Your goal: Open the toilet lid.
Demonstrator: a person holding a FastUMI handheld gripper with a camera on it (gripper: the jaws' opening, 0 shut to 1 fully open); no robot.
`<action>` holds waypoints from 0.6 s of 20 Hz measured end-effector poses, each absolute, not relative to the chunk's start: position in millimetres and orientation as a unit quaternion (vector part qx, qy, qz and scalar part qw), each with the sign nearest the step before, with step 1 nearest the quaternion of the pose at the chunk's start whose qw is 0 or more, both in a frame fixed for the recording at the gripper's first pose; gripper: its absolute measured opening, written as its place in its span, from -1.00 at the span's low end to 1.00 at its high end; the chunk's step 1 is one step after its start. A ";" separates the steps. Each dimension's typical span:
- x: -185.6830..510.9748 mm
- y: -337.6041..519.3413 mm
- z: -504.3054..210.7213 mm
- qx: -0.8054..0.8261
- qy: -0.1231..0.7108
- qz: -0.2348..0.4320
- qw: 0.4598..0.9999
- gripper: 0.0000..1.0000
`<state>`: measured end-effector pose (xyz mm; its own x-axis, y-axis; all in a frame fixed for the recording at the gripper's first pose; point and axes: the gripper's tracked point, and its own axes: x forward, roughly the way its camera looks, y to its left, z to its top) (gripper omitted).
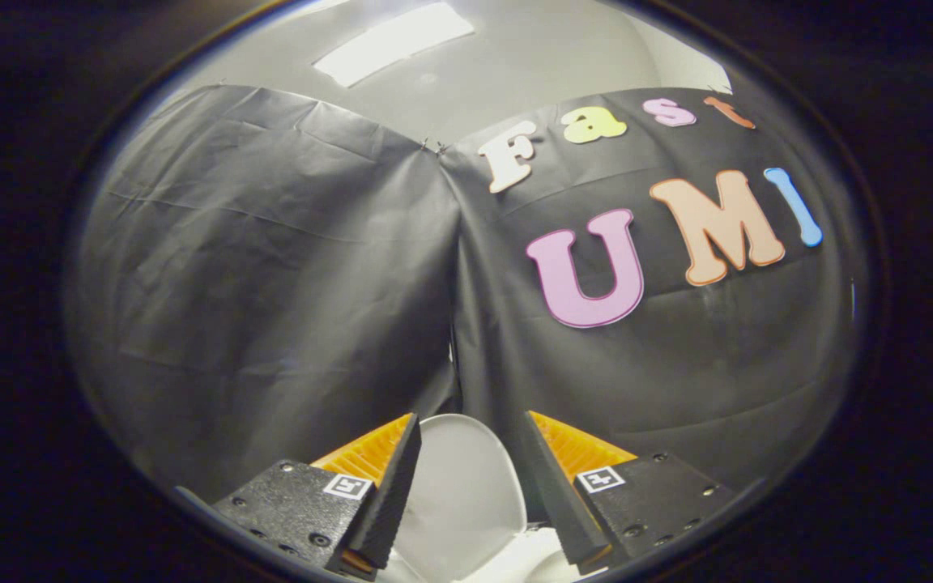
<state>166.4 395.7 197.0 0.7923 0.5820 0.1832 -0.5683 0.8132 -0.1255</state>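
At lower centre of the frame, the gripper (466, 429) is seen with fingers spread apart — nothing clamped. Between them the white toilet lid (458, 494) is framed, apparently raised upright, untouched by either finger. Behind it, creased black cloth wall (272, 259) is noted; above, a ceiling light panel (392, 42).

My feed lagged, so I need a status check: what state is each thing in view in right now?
White oval plastic toilet lid: raised upright, seen between the fingers, nothing touching it.
Handheld two-finger gripper: open, fingers spread either side of the lid, holding nothing.
Black cloth booth wall: hanging, creased, behind the lid.
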 end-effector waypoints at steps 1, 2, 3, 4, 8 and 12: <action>164.5 380.2 199.0 -0.033 -0.110 0.299 0.947 0.54; 164.9 362.5 199.6 -0.032 -0.111 0.289 0.950 0.54; 164.0 343.4 200.4 -0.032 -0.113 0.275 0.954 0.54; 161.7 324.4 202.8 -0.031 -0.116 0.263 0.957 0.54; 142.6 252.1 216.1 -0.033 -0.149 0.222 0.963 0.47; 132.5 167.6 213.6 -0.045 -0.139 0.148 0.978 0.37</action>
<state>132.5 167.6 213.6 0.9175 0.3024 0.2585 -0.2771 0.9520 -0.1300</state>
